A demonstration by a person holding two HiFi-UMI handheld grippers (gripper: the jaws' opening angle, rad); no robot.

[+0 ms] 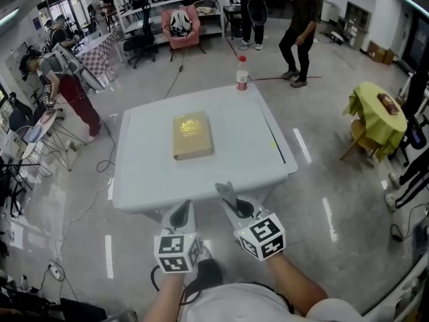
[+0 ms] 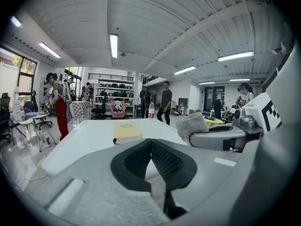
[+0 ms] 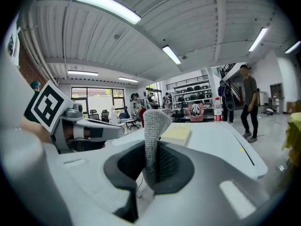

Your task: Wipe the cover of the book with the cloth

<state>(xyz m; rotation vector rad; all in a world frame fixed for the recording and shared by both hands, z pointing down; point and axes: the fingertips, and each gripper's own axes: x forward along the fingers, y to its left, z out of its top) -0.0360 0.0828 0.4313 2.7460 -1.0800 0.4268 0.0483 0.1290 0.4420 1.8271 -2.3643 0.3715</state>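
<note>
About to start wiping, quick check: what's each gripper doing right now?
Left gripper: closed, holding nothing.
Right gripper: closed on the grey cloth.

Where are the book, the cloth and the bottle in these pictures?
book [image 1: 193, 135]: head view, middle of its cover.
cloth [image 3: 151, 140]: right gripper view, the strip standing between the jaws.
bottle [image 1: 242, 79]: head view, its body.

Left hand-held gripper [image 1: 182, 212] closed, empty; right hand-held gripper [image 1: 226, 194] clamping cloth [image 3: 153, 126].
</note>
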